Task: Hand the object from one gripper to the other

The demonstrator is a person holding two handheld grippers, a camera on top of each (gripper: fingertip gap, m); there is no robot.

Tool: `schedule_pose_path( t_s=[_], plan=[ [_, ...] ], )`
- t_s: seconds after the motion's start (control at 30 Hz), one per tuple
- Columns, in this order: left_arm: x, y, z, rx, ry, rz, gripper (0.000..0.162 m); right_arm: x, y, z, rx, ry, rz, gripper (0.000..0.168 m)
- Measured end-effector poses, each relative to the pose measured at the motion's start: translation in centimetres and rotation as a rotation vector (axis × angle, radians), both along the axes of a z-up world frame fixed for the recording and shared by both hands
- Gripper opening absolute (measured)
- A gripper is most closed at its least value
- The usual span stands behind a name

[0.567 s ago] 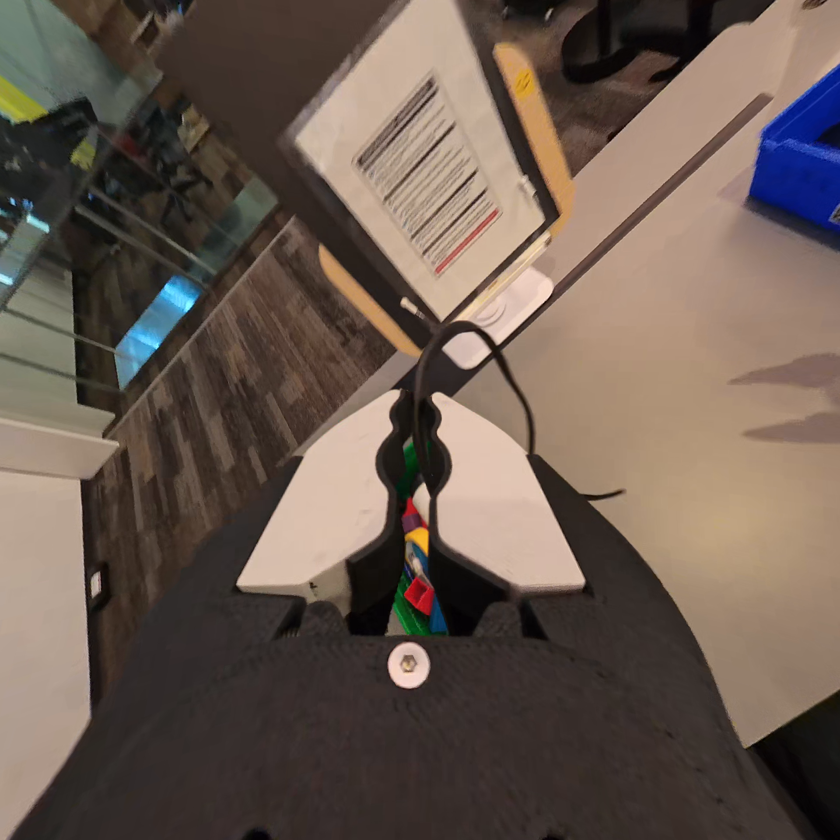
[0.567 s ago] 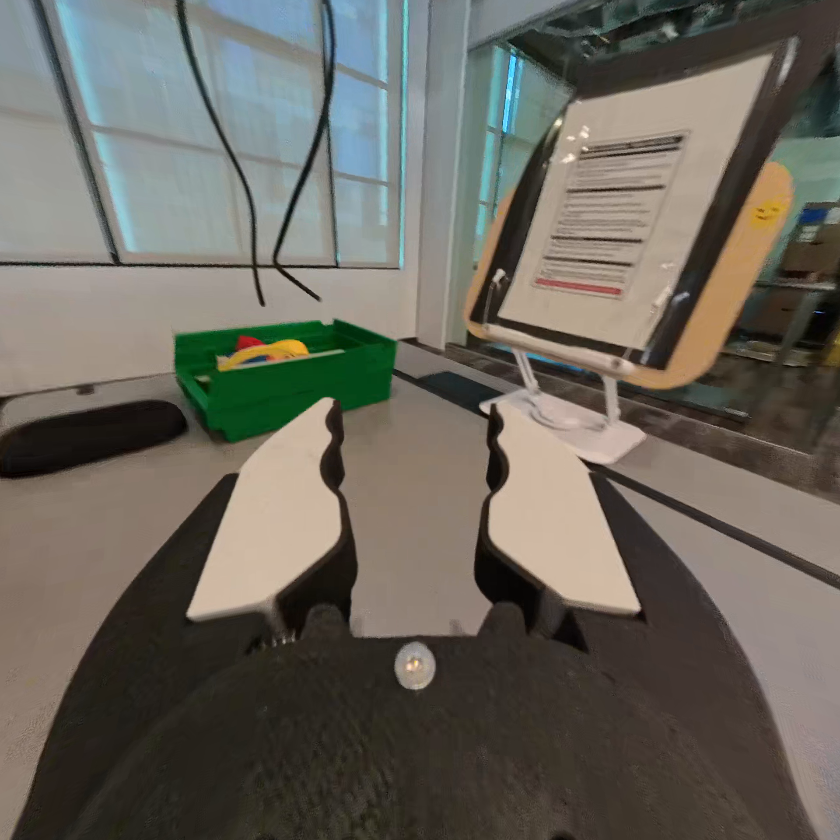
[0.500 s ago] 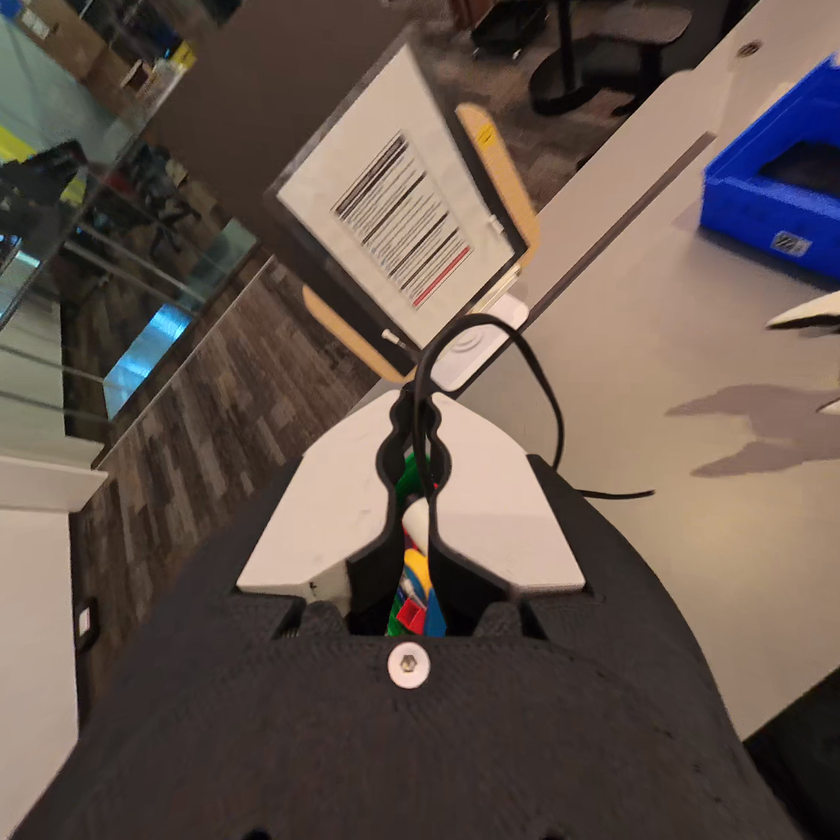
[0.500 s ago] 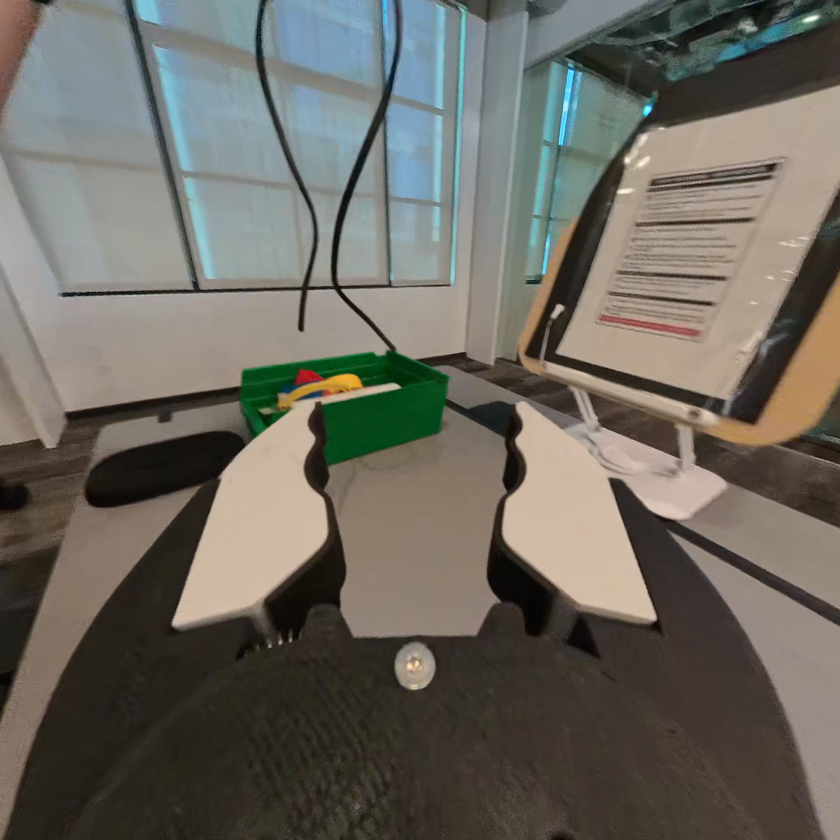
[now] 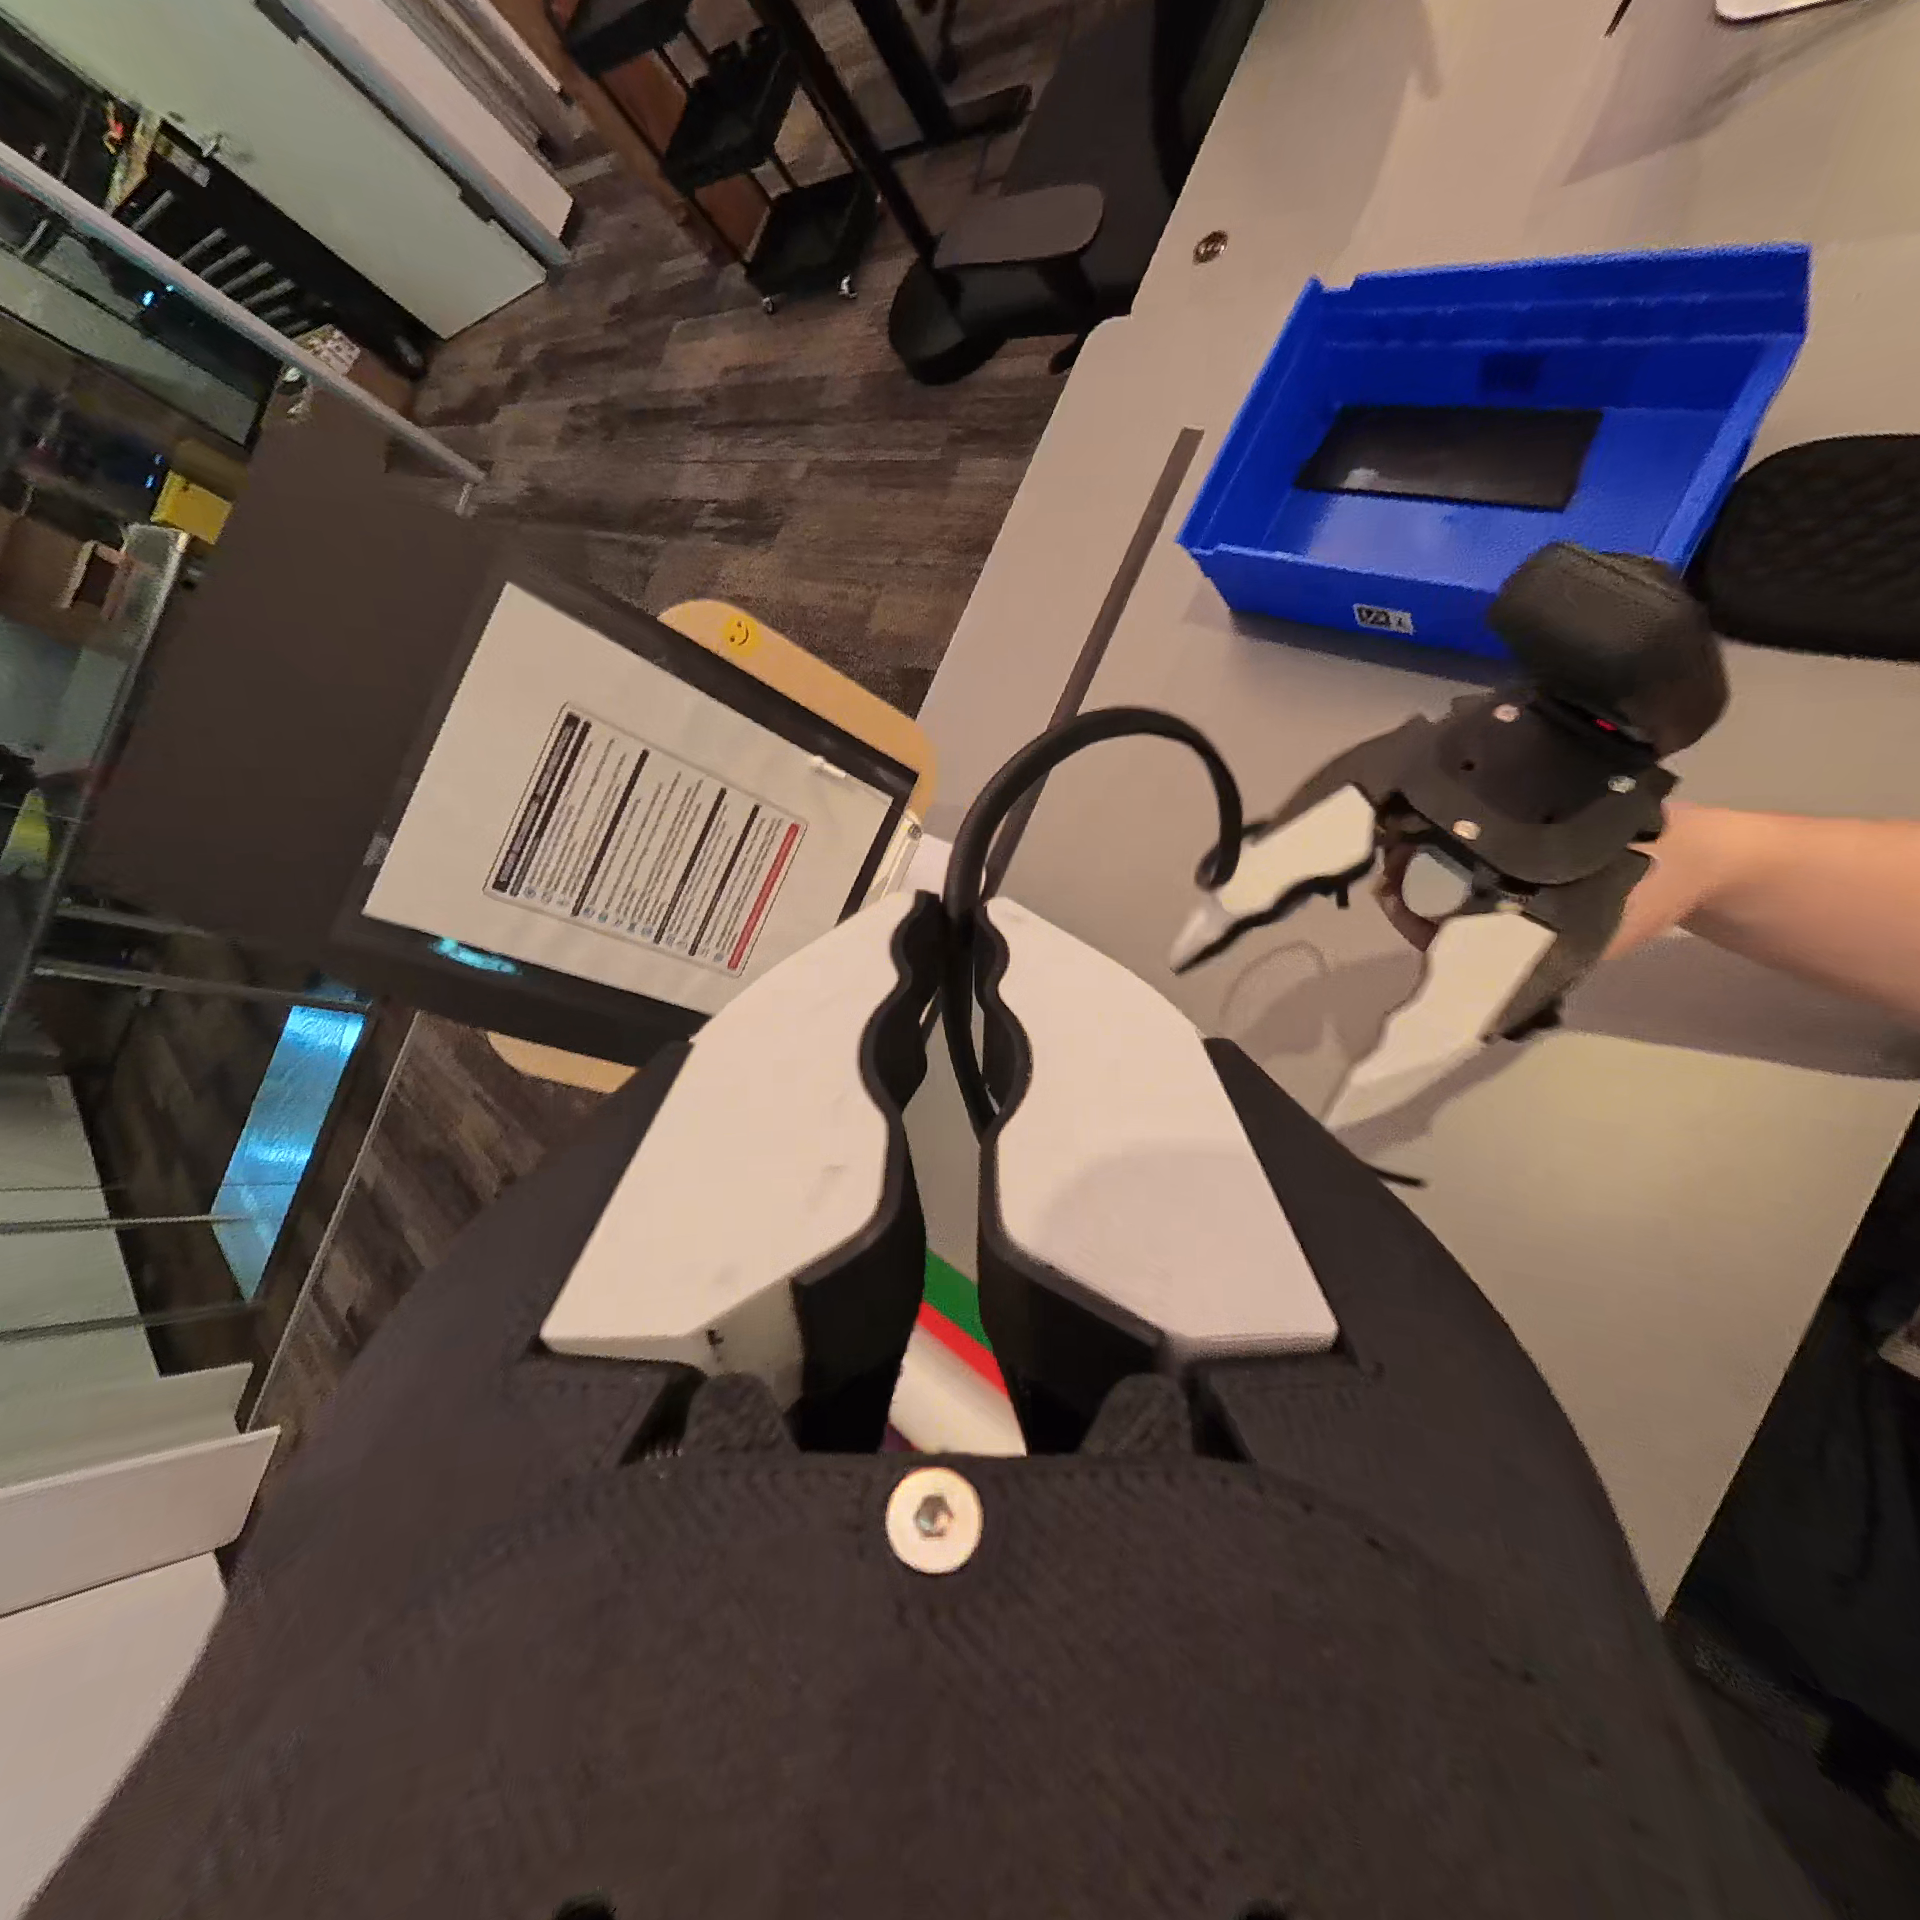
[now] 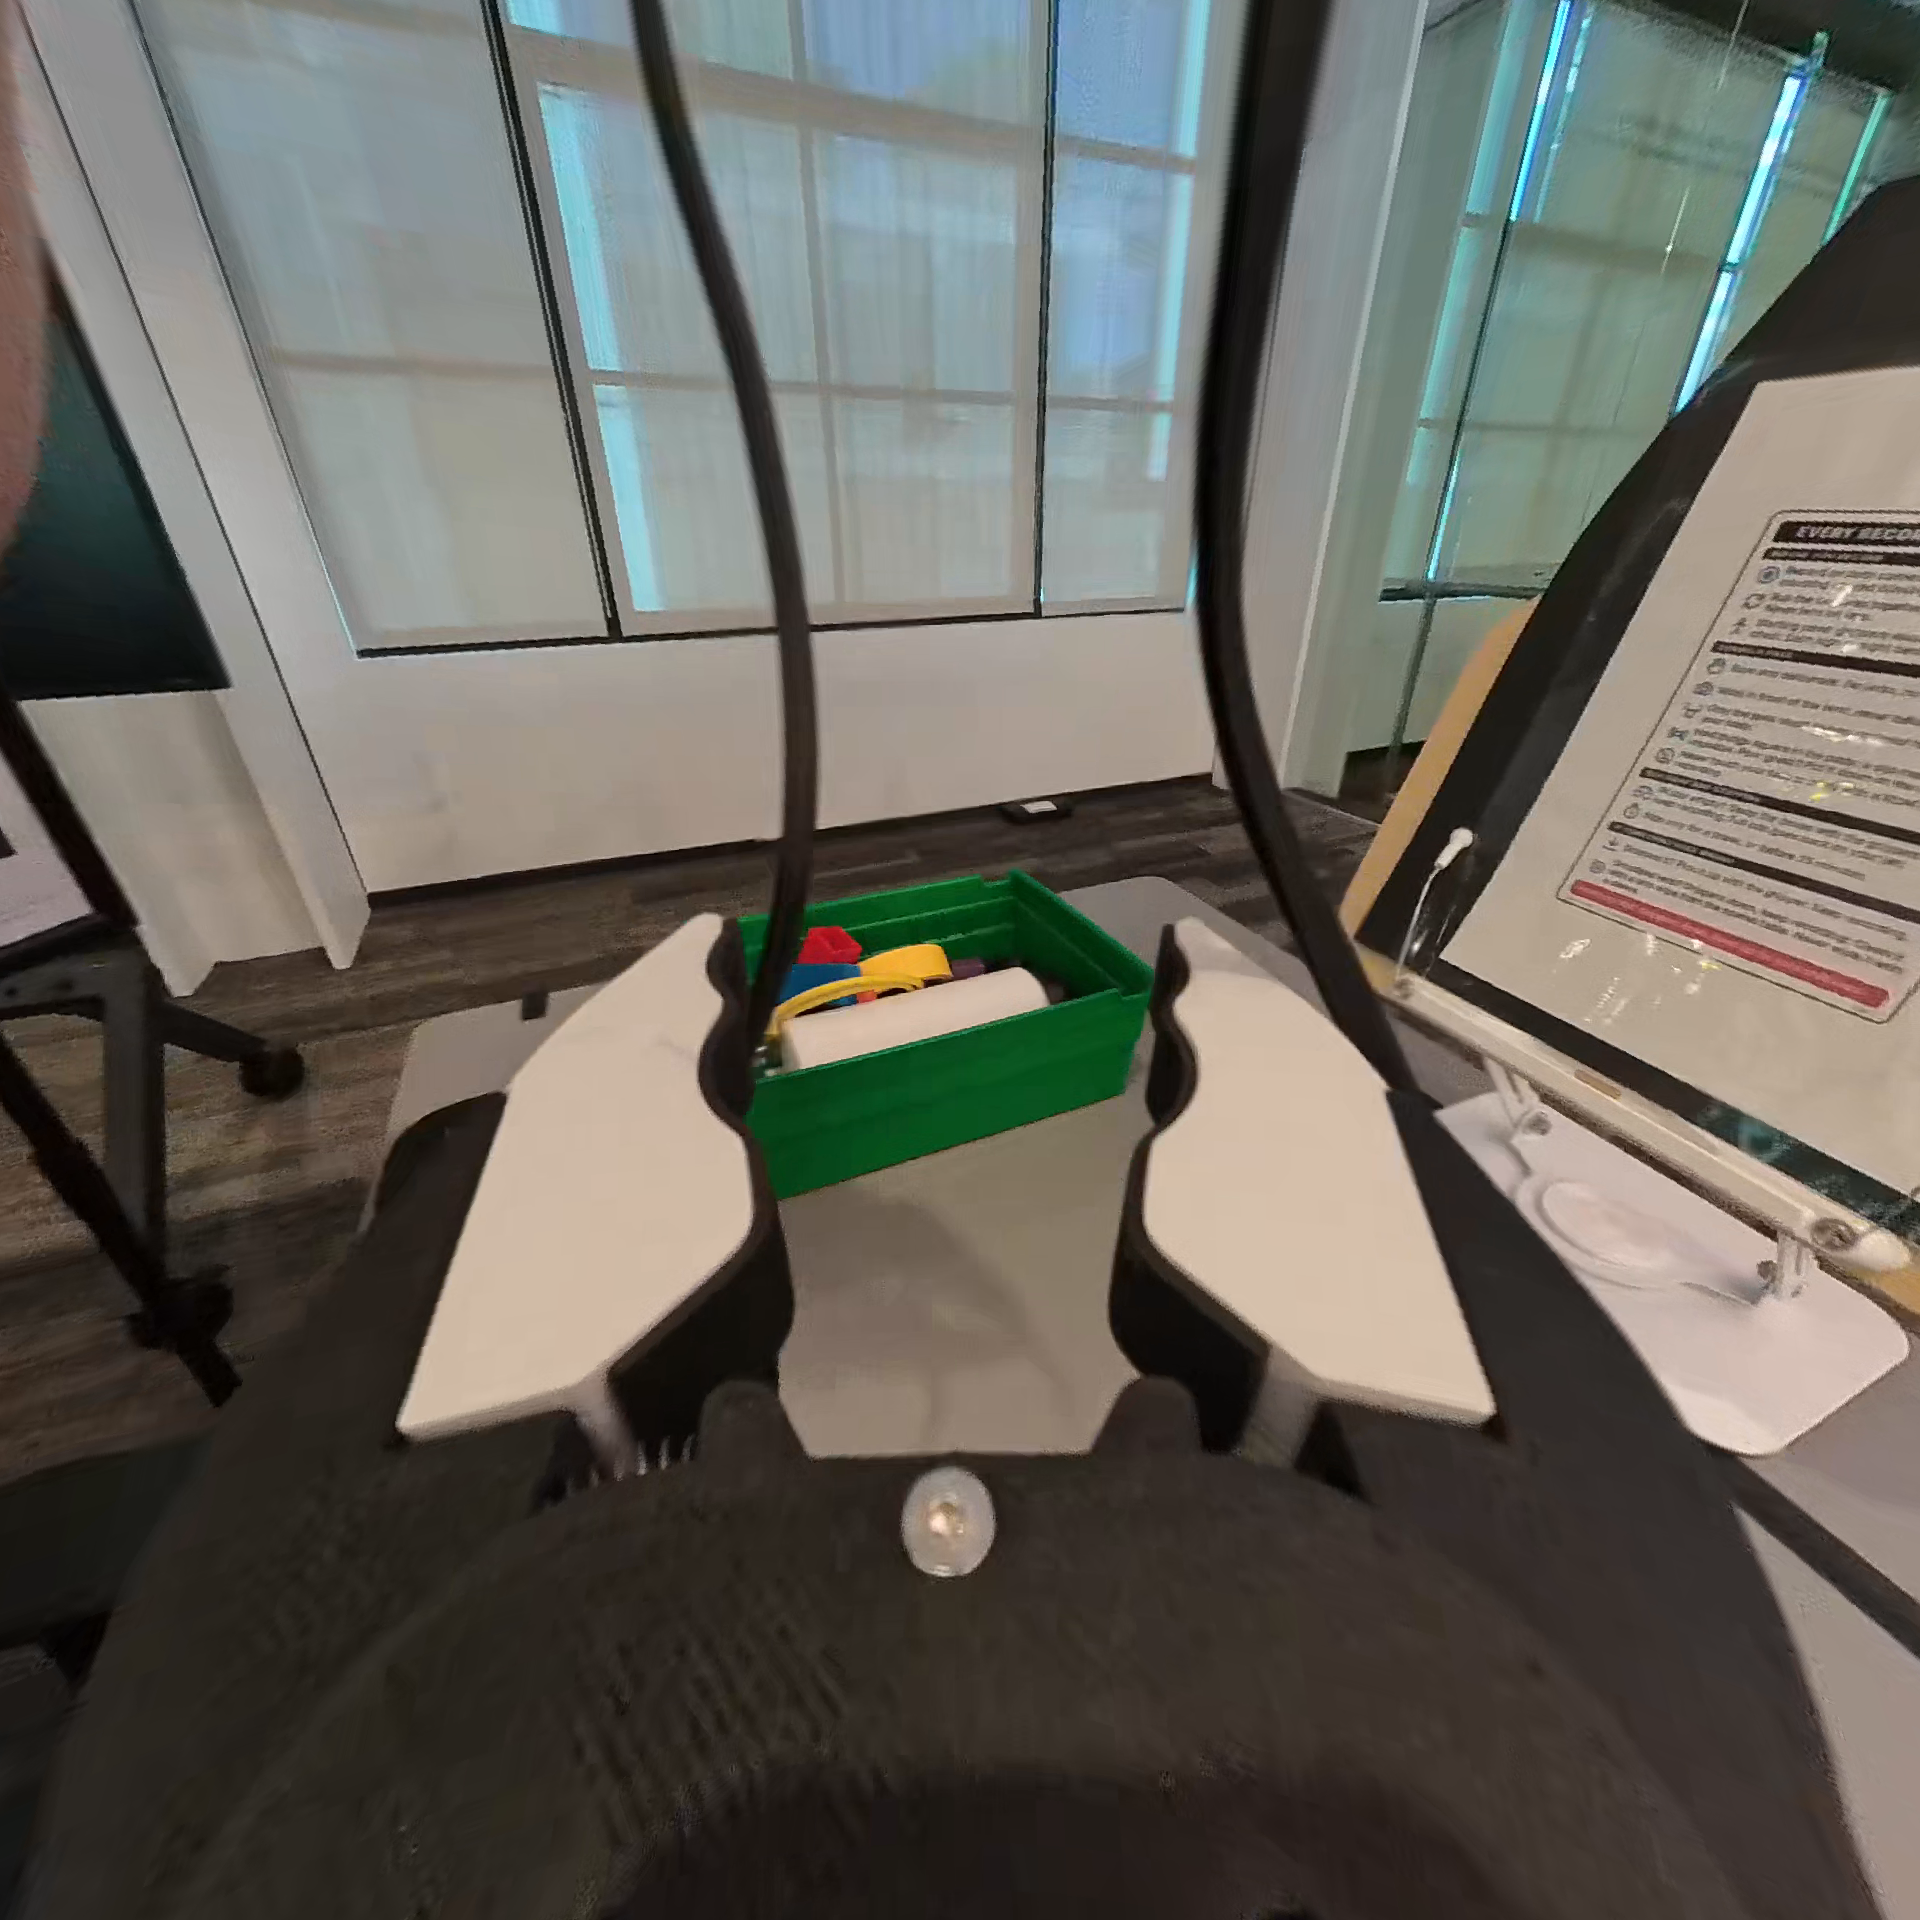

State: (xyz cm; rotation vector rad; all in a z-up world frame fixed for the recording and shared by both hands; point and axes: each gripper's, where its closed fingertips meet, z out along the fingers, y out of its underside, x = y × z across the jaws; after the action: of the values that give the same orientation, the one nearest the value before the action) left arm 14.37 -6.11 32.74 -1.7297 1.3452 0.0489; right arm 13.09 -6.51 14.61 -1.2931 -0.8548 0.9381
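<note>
A printed sheet with black lines of text and a red bar stands on a tilted stand; it also shows in the right wrist view. A yellow smiley sticker sits on the tan board behind it. The blue bin bears a small white label, too small to read.

Black cable hangs, perhaps touching the spread claw.

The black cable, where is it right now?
Left wrist view: the black cable is pinched in the shut left tongs, looping right toward the open right tongs above the table.
</note>
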Motion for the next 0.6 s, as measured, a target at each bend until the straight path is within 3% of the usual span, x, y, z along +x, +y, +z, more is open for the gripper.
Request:
schedule_pose_path(
  t_s=[0.1, 0.17, 0.23, 0.3, 0.43, 0.6],
  plan=[
    [1.2, 0.4, -0.4, 0.006, -0.010, -0.008, 0.005, 2.0, -4.5, 0.6, 0.158, -0.054, 0.114, 0.054],
    [1.2, 1.1, -0.6, 0.024, 0.008, 0.007, 0.005, 4.1, -6.4, 1.6, 0.284, -0.054, 0.158, 0.051],
    [1.5, 1.4, -0.6, 0.000, -0.011, 0.017, 0.005, 7.1, -4.6, 3.4, 0.275, 0.023, 0.031, 0.057],
    [1.8, 1.5, -0.4, 0.008, -0.011, 0.017, 0.005, 9.4, -2.0, 4.3, 0.164, 0.112, -0.059, 0.073],
    [3.6, 0.7, -0.5, -0.011, -0.029, -0.026, 0.005, 7.8, -0.1, 3.1, 0.016, 0.180, 0.046, 0.093],
    [5.6, 0.0, -0.9, -0.040, -0.035, -0.066, 0.005, 4.0, 1.8, 1.2, 0.032, 0.089, 0.048, 0.082]
  ],
)
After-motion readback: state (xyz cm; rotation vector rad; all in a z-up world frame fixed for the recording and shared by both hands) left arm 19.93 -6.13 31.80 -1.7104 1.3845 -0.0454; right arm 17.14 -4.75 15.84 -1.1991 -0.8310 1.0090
